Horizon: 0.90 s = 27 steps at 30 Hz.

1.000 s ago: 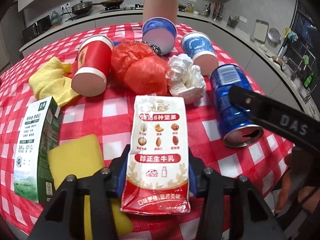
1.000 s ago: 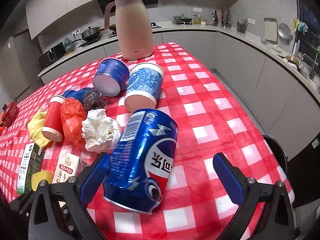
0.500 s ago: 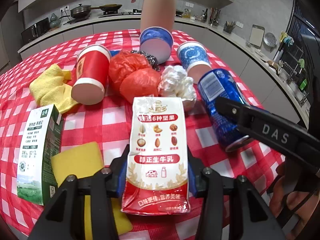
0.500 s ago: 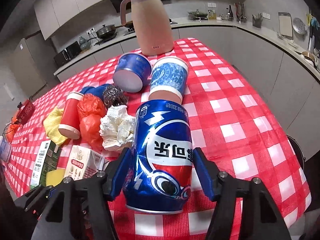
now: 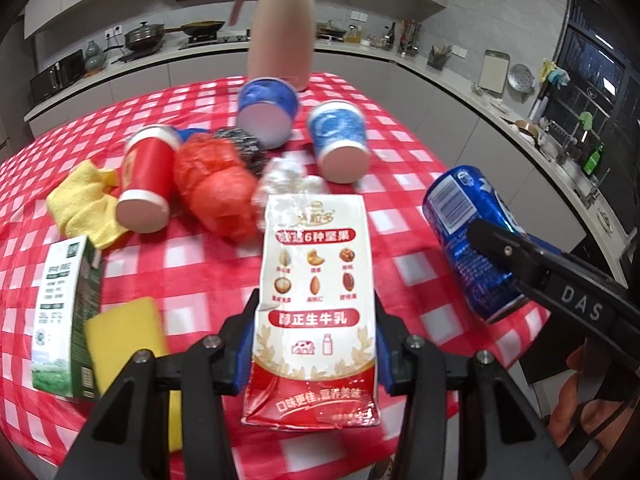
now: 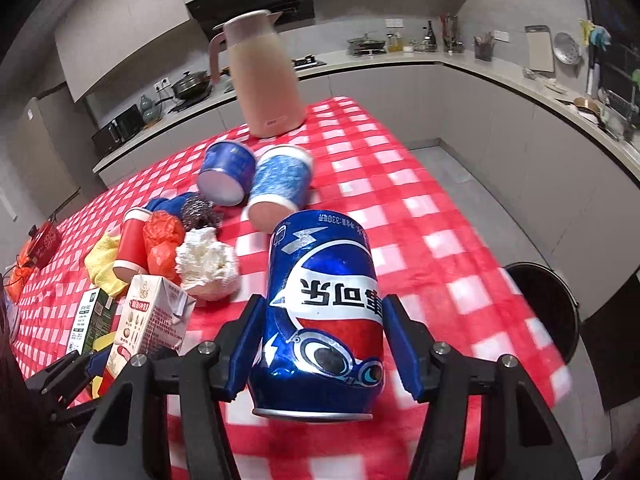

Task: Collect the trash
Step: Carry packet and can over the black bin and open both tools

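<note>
- Both grippers have come up since a second ago: right jaws, wide apart then, are now clamped on the blue can (image 6: 320, 312); carton and can ride higher against the table in both views.
- Left gripper (image 5: 314, 344): blue pads pressed to both sides of the milk carton (image 5: 314, 292), held lengthwise at lower centre of the left view.
- Right gripper (image 6: 320, 344): closed on the can, pads on its flanks, rim end toward the camera, bottom centre of the right view. Same can (image 5: 470, 240) shows at right edge of the left view.
- Lower left, left view: green carton (image 5: 66, 316) on its side, yellow sponge (image 5: 126, 332) just beside it.
- Mid frame on the checked tablecloth (image 5: 200, 264): yellow cloth (image 5: 86, 204), red cup (image 5: 146, 178) tipped over, red plastic bag (image 5: 216, 190), crumpled tissue (image 6: 206, 258).
- Behind those: steel scourer (image 6: 198, 210), two blue cups (image 5: 340, 140) (image 5: 266, 112) on their sides.
- Far end: pink thermos jug (image 6: 264, 80) upright.
- Right edge, right view: dark bin (image 6: 546, 312) on the floor beside the table.
</note>
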Each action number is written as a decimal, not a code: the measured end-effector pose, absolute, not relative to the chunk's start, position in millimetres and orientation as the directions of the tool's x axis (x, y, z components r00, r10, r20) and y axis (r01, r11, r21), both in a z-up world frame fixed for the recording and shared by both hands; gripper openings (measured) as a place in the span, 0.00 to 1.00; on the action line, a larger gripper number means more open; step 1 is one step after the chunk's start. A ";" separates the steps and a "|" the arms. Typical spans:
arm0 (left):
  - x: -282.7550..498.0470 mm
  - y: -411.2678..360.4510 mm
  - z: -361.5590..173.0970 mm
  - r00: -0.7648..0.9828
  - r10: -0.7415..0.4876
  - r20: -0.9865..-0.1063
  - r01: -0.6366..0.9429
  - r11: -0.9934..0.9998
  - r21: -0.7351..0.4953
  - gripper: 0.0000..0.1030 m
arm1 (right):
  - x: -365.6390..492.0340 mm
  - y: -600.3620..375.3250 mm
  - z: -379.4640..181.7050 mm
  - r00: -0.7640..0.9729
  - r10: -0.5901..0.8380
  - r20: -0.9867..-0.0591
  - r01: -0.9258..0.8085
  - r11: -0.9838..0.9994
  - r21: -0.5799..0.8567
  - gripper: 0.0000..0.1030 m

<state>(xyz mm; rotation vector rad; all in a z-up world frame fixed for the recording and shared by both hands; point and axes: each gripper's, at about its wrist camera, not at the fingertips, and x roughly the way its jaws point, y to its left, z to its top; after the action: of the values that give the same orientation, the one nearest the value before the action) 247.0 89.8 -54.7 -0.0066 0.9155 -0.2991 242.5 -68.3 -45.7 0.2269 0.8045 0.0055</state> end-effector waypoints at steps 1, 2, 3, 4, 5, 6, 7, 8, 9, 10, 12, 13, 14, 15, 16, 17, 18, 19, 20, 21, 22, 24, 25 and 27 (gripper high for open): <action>245.9 85.4 -54.3 0.570 -0.261 -0.779 0.257 0.957 -0.133 0.47 | 238.6 -75.5 -44.7 0.698 0.088 -0.711 0.090 0.974 0.209 0.59; 244.5 77.0 -54.2 0.569 -0.264 -0.779 0.264 0.956 -0.131 0.47 | 234.6 -83.3 -43.6 0.702 0.085 -0.707 0.097 0.972 0.214 0.59; 243.7 71.8 -54.0 0.568 -0.267 -0.779 0.269 0.954 -0.131 0.47 | 231.6 -89.8 -42.4 0.704 0.082 -0.705 0.103 0.971 0.216 0.59; 243.2 64.2 -53.2 0.566 -0.271 -0.779 0.275 0.953 -0.131 0.47 | 227.7 -100.7 -41.5 0.708 0.077 -0.702 0.112 0.969 0.220 0.59; 242.7 56.2 -52.7 0.565 -0.273 -0.779 0.281 0.951 -0.130 0.47 | 225.0 -110.1 -41.0 0.712 0.075 -0.699 0.119 0.967 0.226 0.59; 241.8 44.2 -52.8 0.566 -0.275 -0.777 0.288 0.949 -0.126 0.47 | 223.0 -118.8 -40.4 0.714 0.074 -0.696 0.125 0.965 0.230 0.59; 241.3 35.4 -52.7 0.566 -0.277 -0.777 0.293 0.948 -0.124 0.47 | 220.1 -131.8 -40.0 0.719 0.071 -0.691 0.131 0.963 0.235 0.59; 240.9 27.2 -52.3 0.567 -0.278 -0.776 0.296 0.947 -0.123 0.47 | 218.4 -140.8 -39.7 0.722 0.069 -0.689 0.136 0.962 0.239 0.59; 240.2 15.1 -52.5 0.567 -0.278 -0.775 0.298 0.947 -0.121 0.47 | 216.4 -152.9 -39.8 0.724 0.069 -0.686 0.140 0.960 0.244 0.59; 239.5 4.5 -52.5 0.568 -0.277 -0.775 0.298 0.947 -0.121 0.47 | 214.6 -168.6 -40.4 0.727 0.071 -0.683 0.143 0.957 0.251 0.59; 240.2 -26.5 -52.7 0.565 -0.280 -0.776 0.300 0.946 -0.123 0.47 | 212.5 -194.4 -41.0 0.732 0.071 -0.678 0.146 0.955 0.258 0.59; 240.5 -36.4 -52.4 0.565 -0.280 -0.776 0.300 0.946 -0.123 0.47 | 211.6 -211.2 -41.7 0.734 0.072 -0.676 0.148 0.954 0.262 0.59; 241.3 -52.2 -52.1 0.561 -0.284 -0.777 0.302 0.945 -0.127 0.47 | 211.3 -231.4 -43.0 0.733 0.070 -0.676 0.153 0.952 0.264 0.59; 241.6 -69.6 -52.2 0.556 -0.293 -0.778 0.308 0.942 -0.134 0.47 | 210.8 -246.7 -44.5 0.732 0.068 -0.678 0.159 0.951 0.266 0.59; 241.1 -86.2 -52.7 0.554 -0.298 -0.777 0.315 0.939 -0.136 0.47 | 210.8 -267.3 -46.2 0.730 0.065 -0.680 0.167 0.949 0.269 0.59; 242.0 -102.6 -52.4 0.555 -0.303 -0.775 0.323 0.937 -0.135 0.47 | 211.3 -285.9 -48.2 0.729 0.059 -0.682 0.175 0.947 0.269 0.59; 243.9 -120.2 -53.0 0.553 -0.310 -0.774 0.330 0.934 -0.139 0.47 | 212.2 -310.6 -52.2 0.724 0.047 -0.688 0.185 0.947 0.261 0.59; 247.1 -138.4 -55.3 0.542 -0.322 -0.776 0.335 0.930 -0.152 0.47 | 213.7 -327.0 -55.9 0.718 0.045 -0.695 0.190 0.947 0.258 0.59; 249.5 -151.4 -57.6 0.533 -0.330 -0.779 0.337 0.927 -0.163 0.47 | 215.4 -343.9 -60.9 0.709 0.046 -0.704 0.196 0.946 0.259 0.59; 254.3 -171.5 -62.6 0.520 -0.339 -0.784 0.342 0.924 -0.173 0.47 | 216.9 -361.5 -67.3 0.698 0.048 -0.714 0.201 0.945 0.260 0.59; 257.6 -185.3 -67.4 0.509 -0.346 -0.788 0.347 0.920 -0.180 0.47 | 217.9 -373.0 -71.9 0.691 0.048 -0.721 0.204 0.945 0.258 0.59; 263.7 -211.9 -77.6 0.490 -0.351 -0.798 0.356 0.916 -0.184 0.47 | 222.2 -402.3 -88.6 0.668 0.052 -0.742 0.209 0.945 0.253 0.59; 263.3 -219.9 -81.4 0.485 -0.350 -0.801 0.358 0.916 -0.184 0.47 | 223.0 -410.6 -95.4 0.660 0.053 -0.750 0.210 0.945 0.252 0.59; 269.7 -241.1 -95.7 0.467 -0.338 -0.817 0.357 0.918 -0.176 0.47 | 228.9 -429.5 -112.6 0.636 0.063 -0.769 0.210 0.945 0.252 0.59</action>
<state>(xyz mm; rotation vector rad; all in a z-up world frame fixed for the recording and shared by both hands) 269.7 -241.1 -95.7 0.0202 0.9972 -0.4262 228.9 -429.5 -112.6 0.3349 0.8813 -0.0857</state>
